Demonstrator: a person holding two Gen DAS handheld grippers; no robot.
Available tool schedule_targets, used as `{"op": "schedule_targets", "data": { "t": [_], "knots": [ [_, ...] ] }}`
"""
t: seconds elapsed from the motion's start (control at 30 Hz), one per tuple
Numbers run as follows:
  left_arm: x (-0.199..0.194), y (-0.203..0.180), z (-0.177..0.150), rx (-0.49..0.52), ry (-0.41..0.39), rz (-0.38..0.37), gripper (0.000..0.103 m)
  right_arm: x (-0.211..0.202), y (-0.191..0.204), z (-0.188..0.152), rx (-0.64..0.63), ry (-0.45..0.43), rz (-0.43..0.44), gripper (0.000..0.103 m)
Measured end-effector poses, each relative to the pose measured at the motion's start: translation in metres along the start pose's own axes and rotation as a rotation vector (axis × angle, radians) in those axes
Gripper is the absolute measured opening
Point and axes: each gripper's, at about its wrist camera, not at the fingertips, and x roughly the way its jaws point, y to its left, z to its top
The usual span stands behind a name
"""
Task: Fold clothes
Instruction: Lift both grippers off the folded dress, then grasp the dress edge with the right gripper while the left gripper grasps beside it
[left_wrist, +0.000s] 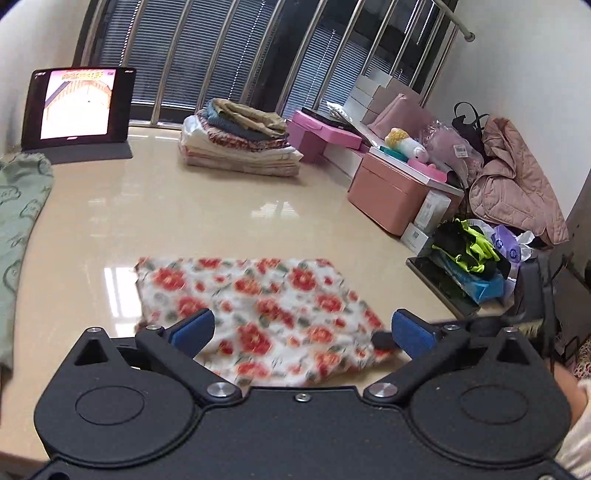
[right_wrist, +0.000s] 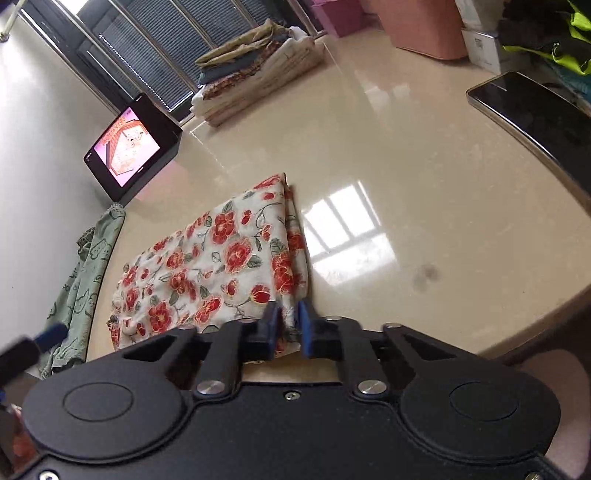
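Note:
A folded white cloth with red flowers (left_wrist: 258, 306) lies on the glossy beige table (left_wrist: 221, 206); it also shows in the right wrist view (right_wrist: 214, 266). My left gripper (left_wrist: 301, 332) is open above the cloth's near edge, its blue pads wide apart and empty. My right gripper (right_wrist: 287, 325) is shut on the near right corner of the floral cloth, which is pinched between the blue pads. The right gripper's tip shows in the left wrist view (left_wrist: 384, 338) at the cloth's right corner.
A stack of folded clothes (left_wrist: 240, 136) sits at the far side. A tablet (left_wrist: 79, 107) stands far left. A green cloth (left_wrist: 18, 221) hangs at the left edge. Pink boxes (left_wrist: 388, 188), a phone (right_wrist: 532, 114) and a clothes pile (left_wrist: 469, 251) are at the right.

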Motion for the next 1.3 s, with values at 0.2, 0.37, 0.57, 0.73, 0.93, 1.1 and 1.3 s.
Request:
{"op": "schedule_targets", "data": {
  "t": [0.2,0.37,0.57,0.73,0.93,1.1,1.3],
  "knots": [
    [0.04,-0.022,0.019,-0.023,0.147,-0.02,0.103,-0.003,-0.003,-0.004,-0.007,-0.037,0.052,0.001],
    [0.093,-0.049,0.046,-0.042,0.278,-0.007,0.103,-0.016,0.022,-0.012,-0.215,-0.126,0.04,0.001],
    [0.181,-0.101,0.068,0.139,0.46,0.229,0.083,-0.022,0.038,-0.016,-0.377,-0.18,0.042,0.001],
    [0.234,-0.122,0.06,0.315,0.623,0.409,0.061,-0.026,0.048,-0.019,-0.479,-0.229,0.033,0.001],
    [0.249,-0.14,0.058,0.401,0.712,0.446,0.063,-0.025,0.065,-0.025,-0.617,-0.263,0.01,0.001],
    [0.256,-0.153,0.042,0.535,0.736,0.497,0.047,-0.027,0.079,-0.028,-0.692,-0.304,-0.014,0.001],
    [0.246,-0.14,0.044,0.47,0.683,0.466,0.008,-0.03,0.083,-0.03,-0.709,-0.334,-0.037,0.001]
  ]
}}
